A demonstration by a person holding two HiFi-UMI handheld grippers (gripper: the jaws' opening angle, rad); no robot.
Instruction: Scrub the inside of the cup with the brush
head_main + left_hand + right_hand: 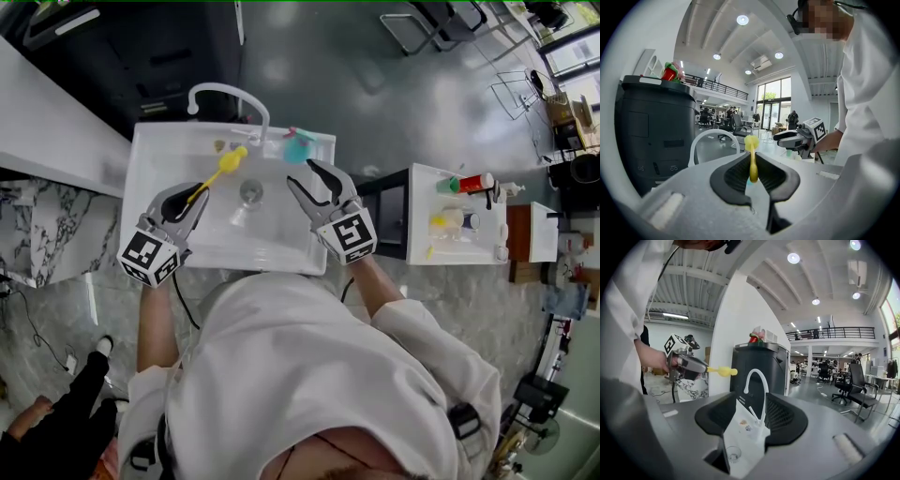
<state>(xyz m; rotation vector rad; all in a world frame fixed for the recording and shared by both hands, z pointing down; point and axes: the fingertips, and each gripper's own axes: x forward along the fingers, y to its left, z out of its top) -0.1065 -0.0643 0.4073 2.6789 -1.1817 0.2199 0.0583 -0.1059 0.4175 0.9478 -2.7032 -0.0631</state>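
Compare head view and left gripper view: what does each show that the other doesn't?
Head view only: the sink drain and the white side table with bottles. Left gripper view only: the ceiling lights and the balcony railing. Both: the yellow brush clamped in the left gripper, the right gripper with jaws apart and empty, and the white faucet.

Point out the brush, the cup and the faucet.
brush (232,160), head view, on its yellow head.
cup (300,148), head view, on its teal side.
faucet (225,90), head view, top of its white arch.
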